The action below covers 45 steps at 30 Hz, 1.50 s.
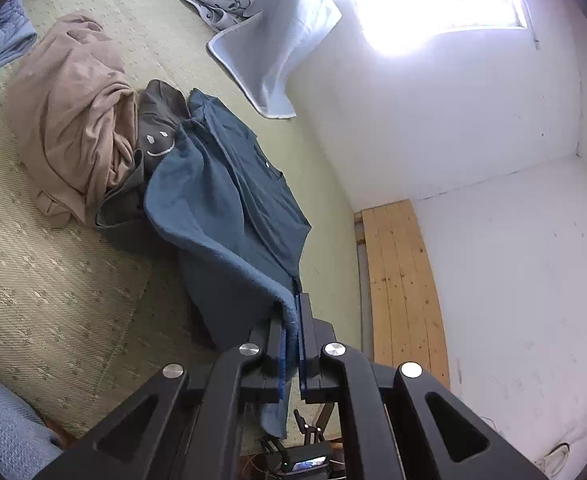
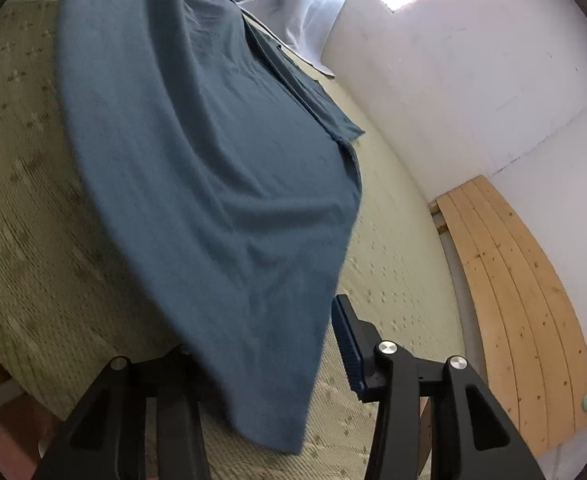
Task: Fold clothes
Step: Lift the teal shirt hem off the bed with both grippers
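Surroundings: a pale green patterned bedspread (image 1: 53, 288) covers the bed; a white wall (image 1: 473, 128) and a light pine plank panel (image 1: 401, 280) stand to the right, with a bright window (image 1: 437, 0) far up the wall.
Other laundry: a crumpled tan garment (image 1: 69, 120) lies far left, touching a dark grey garment with a stitched smiley face (image 1: 159, 128); a pale grey-blue towel (image 1: 269, 36) is bunched at the far edge by the wall.
Task item: a teal-blue T-shirt (image 1: 229, 208) lies on the bedspread between the dark grey garment and the wall, its far end flat, its near edge lifted off the bed.
Obstruction: in the right wrist view the raised T-shirt (image 2: 213, 168) drapes across most of the frame and hides the left finger.
Left gripper (image 1: 291, 344): low at the near edge, angled towards the far end, blue pads pressed together on the T-shirt hem, cloth hanging below them.
Right gripper (image 2: 265, 344): pointed along the bed; the right finger's ribbed blue pad (image 2: 347, 344) stands clear of the cloth, so the fingers seem parted, though the other is covered.
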Motion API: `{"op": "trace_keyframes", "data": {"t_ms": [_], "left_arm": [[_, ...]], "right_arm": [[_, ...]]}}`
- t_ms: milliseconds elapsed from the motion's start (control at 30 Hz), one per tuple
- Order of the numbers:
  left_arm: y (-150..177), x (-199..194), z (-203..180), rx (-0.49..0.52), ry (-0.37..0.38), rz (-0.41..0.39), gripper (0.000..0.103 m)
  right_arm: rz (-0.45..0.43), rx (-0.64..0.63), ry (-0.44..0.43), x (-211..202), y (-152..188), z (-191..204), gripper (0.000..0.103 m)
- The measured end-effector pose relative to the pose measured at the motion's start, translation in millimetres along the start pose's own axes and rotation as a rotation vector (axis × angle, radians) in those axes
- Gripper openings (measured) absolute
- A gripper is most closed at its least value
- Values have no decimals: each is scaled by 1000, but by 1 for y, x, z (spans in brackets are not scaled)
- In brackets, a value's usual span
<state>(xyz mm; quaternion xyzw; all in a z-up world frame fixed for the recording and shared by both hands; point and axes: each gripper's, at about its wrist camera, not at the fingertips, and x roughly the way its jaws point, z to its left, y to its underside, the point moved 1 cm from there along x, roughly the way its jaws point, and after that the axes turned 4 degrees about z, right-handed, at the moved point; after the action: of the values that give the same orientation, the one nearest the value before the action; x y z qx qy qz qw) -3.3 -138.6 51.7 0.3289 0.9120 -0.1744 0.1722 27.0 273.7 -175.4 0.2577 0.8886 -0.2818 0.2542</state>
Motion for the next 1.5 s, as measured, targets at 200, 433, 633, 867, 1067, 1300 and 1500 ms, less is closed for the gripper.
{"op": "trace_keyframes", "data": {"t_ms": [200, 433, 633, 867, 1067, 1300, 1500], "left_arm": [[-1, -3, 1, -3, -16, -7, 3], [0, -9, 5, -19, -33, -17, 3], [-2, -19, 7, -25, -38, -38, 3], [-1, -20, 7, -21, -50, -39, 3], [-2, -21, 13, -32, -70, -44, 3], [-1, -28, 1, 5, -102, -54, 3], [0, -46, -27, 77, -105, -94, 3]], "right_arm": [[1, -31, 14, 2, 9, -6, 47], [-4, -102, 7, -3, 14, -6, 18], [0, -141, -5, -5, 19, 1, 20], [35, -157, 7, 1, 24, 5, 12], [36, -86, -6, -9, 23, -11, 1], [-10, -12, 12, -35, 12, -62, 1], [-108, 122, 78, -77, -15, -148, 0]]}}
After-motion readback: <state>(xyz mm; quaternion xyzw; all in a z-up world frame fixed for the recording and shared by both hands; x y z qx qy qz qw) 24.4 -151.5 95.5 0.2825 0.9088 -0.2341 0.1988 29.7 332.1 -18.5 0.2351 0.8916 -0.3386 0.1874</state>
